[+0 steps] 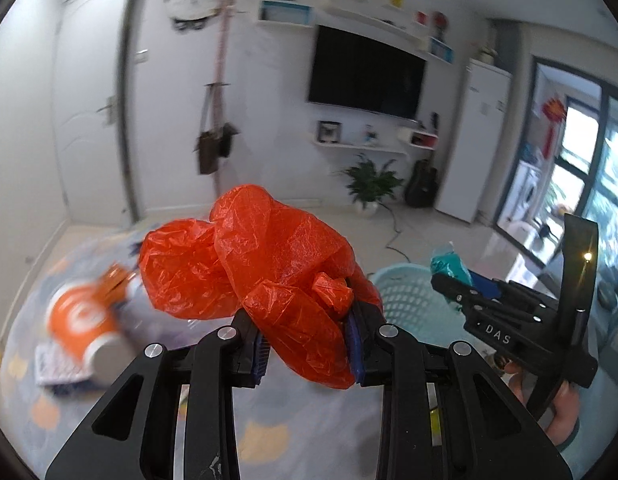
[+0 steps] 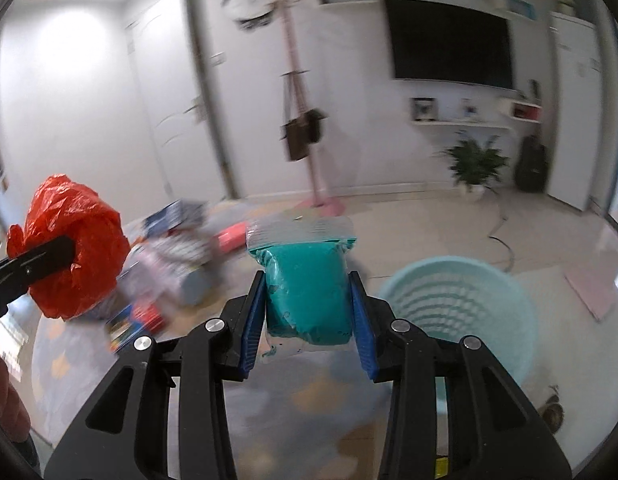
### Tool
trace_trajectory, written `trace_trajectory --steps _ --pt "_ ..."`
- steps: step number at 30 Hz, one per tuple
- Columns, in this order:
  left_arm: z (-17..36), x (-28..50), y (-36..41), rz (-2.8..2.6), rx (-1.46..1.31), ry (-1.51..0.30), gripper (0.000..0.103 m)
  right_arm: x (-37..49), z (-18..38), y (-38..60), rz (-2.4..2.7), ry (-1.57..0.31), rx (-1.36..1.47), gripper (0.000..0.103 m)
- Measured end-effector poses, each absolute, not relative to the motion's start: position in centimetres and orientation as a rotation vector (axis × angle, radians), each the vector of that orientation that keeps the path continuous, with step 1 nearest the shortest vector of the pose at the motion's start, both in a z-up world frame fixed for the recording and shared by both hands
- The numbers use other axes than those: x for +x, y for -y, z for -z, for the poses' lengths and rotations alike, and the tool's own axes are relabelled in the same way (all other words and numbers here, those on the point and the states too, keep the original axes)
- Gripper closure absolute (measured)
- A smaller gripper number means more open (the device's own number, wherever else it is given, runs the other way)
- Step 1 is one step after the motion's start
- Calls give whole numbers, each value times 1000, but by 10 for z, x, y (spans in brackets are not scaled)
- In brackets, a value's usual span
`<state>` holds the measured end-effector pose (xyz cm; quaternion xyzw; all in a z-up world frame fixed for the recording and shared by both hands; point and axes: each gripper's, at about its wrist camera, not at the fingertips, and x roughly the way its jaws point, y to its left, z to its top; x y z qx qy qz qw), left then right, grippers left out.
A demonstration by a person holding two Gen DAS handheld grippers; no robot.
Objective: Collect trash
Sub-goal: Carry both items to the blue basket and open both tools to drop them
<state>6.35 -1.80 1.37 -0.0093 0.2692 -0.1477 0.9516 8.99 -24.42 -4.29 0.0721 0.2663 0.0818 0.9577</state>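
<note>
My left gripper (image 1: 309,344) pinches a crinkled, translucent orange plastic bag (image 1: 269,280), my right gripper (image 2: 309,320) a clear pouch of teal paste (image 2: 307,280); clutter beyond blurs.

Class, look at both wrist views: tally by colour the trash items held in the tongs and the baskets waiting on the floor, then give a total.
Red crumpled plastic bag, held in the left tongs: 1
Teal-filled clear pouch, held in the right tongs: 1
Light blue mesh basket on the floor: 1
Total: 3
</note>
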Motion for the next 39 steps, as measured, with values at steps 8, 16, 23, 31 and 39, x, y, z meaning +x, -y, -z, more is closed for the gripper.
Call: trace_trajectory --steps 8,16,23,31,39 --pt "-2 116 101 454 52 -579 74 109 64 317 -23 -577 256 66" --pt "55 168 163 556 80 -728 74 128 119 369 92 -728 367 66" --pt "107 213 190 586 72 -912 72 146 169 389 142 -834 414 65" --pt "125 222 192 581 60 -968 46 157 181 395 144 -872 452 54" --pt "102 204 181 572 46 -906 43 150 164 394 139 -832 444 54"
